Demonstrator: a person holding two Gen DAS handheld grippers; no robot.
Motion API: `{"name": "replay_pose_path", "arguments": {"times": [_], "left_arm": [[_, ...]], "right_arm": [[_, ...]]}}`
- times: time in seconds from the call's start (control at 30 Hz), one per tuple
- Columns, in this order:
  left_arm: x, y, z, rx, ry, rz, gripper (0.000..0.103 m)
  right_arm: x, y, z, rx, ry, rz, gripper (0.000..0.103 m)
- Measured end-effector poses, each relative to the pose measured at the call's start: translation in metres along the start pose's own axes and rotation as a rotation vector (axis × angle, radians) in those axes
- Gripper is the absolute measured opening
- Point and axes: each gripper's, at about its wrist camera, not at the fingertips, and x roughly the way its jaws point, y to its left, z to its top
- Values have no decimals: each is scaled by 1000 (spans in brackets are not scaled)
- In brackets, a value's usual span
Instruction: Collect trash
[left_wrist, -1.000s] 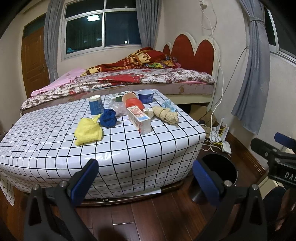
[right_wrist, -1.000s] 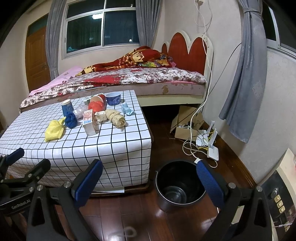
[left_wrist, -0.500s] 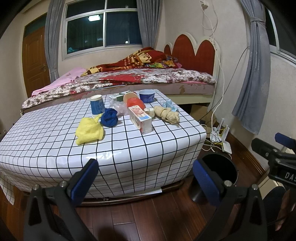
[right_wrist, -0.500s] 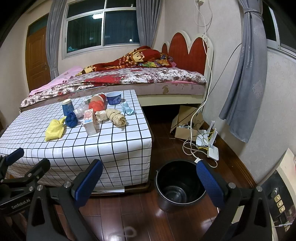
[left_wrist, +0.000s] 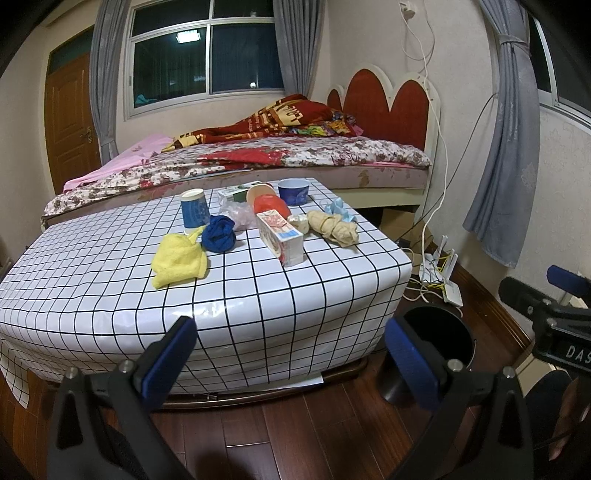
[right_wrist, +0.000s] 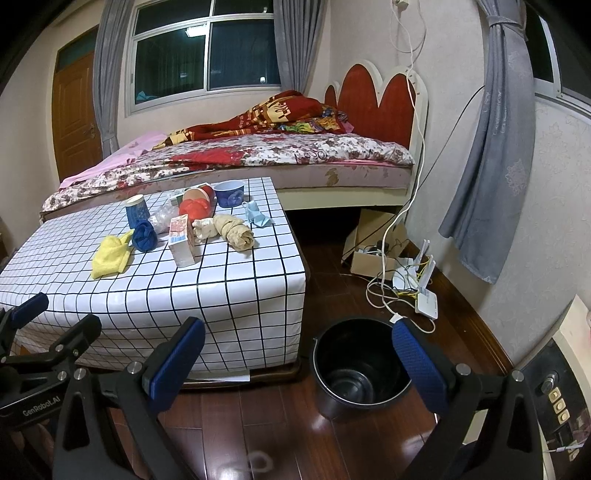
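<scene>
While both claws are held spread and empty above the floor, a checked desk (left_wrist: 258, 295) is seen ahead; a black bucket (right_wrist: 360, 365) stands at its right, and trash, including a carton (left_wrist: 282, 240), is clustered far-right on top.

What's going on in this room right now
A person holds a pair of tongs in each hand, facing a low table covered in a checked cloth. Both the left tongs and the right tongs are open and empty, short of the table. The clutter sits untouched on top: a yellow cloth, a blue cloth ball, a carton and cups. A black bin stands empty on the floor beside the table. No trash has been collected yet.
</scene>
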Motion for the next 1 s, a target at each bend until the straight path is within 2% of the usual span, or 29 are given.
{"name": "replay_pose_path", "arguments": {"times": [0.63,0.9,1.0], "left_arm": [[3,12,-1,-20,-1,2,102],[31,45,7,-34,-6,70,102],[46,63,9,-58,19,86,102]], "right_arm": [[7,8,-4,-12,11,23,102],[45,29,6,-73,41,134,102],[65,42,10,-105,59,172,102]]}}
